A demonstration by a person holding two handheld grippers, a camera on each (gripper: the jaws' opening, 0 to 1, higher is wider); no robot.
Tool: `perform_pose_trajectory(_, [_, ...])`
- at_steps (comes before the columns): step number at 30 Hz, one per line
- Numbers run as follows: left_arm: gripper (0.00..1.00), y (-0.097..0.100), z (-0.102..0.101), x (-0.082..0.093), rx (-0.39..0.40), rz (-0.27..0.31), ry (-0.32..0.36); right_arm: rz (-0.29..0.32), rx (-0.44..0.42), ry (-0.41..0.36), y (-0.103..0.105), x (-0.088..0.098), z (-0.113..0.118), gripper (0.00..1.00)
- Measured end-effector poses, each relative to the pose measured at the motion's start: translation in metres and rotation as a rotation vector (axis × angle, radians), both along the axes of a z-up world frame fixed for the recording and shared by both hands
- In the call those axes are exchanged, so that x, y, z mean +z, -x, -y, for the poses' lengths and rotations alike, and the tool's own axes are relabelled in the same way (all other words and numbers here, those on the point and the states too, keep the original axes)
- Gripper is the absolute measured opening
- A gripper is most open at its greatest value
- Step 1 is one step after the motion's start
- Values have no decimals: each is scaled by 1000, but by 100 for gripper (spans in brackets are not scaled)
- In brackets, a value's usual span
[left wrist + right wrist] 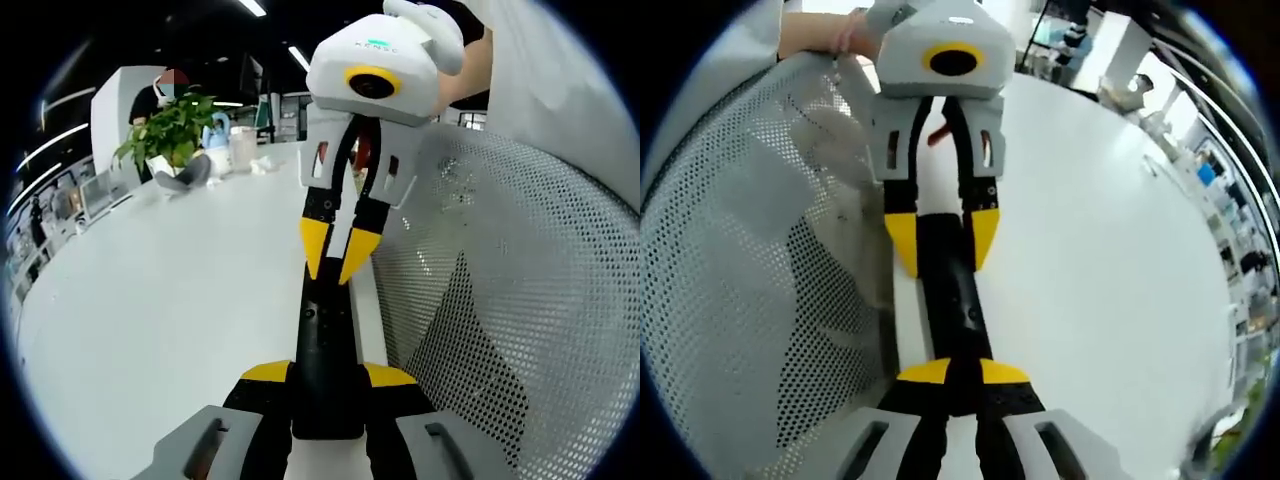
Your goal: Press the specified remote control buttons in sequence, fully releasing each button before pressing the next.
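The left gripper (327,375) had its tongs clamped on the near end of the remote control (325,340), one yellow pad on each long side. That grip seemingly served to hold the remote steady and keep its button face open to the other tool. The remote sat off the surface, over the edge of the table (170,300) that ran beside the mesh chair back (500,280).

The right gripper (337,262) met it from the opposite end. Its tongs were drawn together into a narrow wedge, with the tips resting on or just above the remote's face. Closed tongs probably made a single blunt point suited to pushing one button. Actual contact with a button could not be made out.

The remote was a slim, matte black bar with straight sides. The table was smooth, glossy white. The chair back was pale perforated mesh, curved and see-through. A leafy potted plant (170,135) stood near the table's far edge.
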State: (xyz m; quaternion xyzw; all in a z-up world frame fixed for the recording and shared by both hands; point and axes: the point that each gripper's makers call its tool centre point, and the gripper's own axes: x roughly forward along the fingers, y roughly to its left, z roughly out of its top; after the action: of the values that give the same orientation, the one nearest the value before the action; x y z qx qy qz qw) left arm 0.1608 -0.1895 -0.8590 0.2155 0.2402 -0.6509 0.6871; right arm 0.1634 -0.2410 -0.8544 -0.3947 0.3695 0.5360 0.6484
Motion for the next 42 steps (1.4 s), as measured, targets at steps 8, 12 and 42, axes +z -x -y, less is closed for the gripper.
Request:
perform_pose_trajectory(8, [26,0,0,0,1,0,2,1,3,-9,1,0,-1,5])
perform_pose_trajectory(12, [26,0,0,0,1,0,2,9,11,-10,1,0,-1,5])
perform_pose_trajectory(42, [26,0,0,0,1,-1,6,13,32,11,0,1,3,0])
